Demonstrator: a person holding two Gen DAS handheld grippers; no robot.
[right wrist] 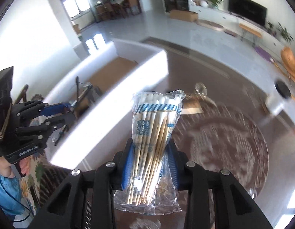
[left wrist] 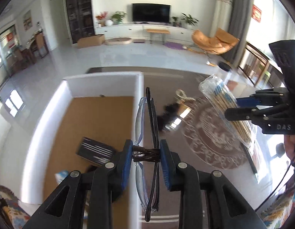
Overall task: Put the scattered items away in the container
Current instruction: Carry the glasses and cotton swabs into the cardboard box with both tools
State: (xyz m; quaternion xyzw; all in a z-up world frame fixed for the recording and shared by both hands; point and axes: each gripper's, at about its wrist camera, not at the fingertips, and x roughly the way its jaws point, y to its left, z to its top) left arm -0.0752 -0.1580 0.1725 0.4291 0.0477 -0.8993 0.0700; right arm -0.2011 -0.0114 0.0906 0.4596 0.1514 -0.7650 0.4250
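Note:
My left gripper point(left wrist: 146, 153) is shut on a pair of folded glasses point(left wrist: 151, 118) with dark arms and clear lenses, held above the right wall of the white box point(left wrist: 101, 85). The box has a brown cardboard floor with a dark striped packet point(left wrist: 95, 150) lying in it. My right gripper point(right wrist: 150, 164) is shut on a clear bag of cotton swabs point(right wrist: 157, 129) with wooden sticks, held over the dark glass table, right of the box point(right wrist: 128, 80). The right gripper with the bag also shows in the left wrist view point(left wrist: 240, 108).
A gold and black hair clip point(left wrist: 180, 97) and small dark items point(left wrist: 166, 114) lie on the patterned glass table point(left wrist: 214, 143). A black round object point(right wrist: 282, 89) sits at the table's far edge. A patterned rug lies below left.

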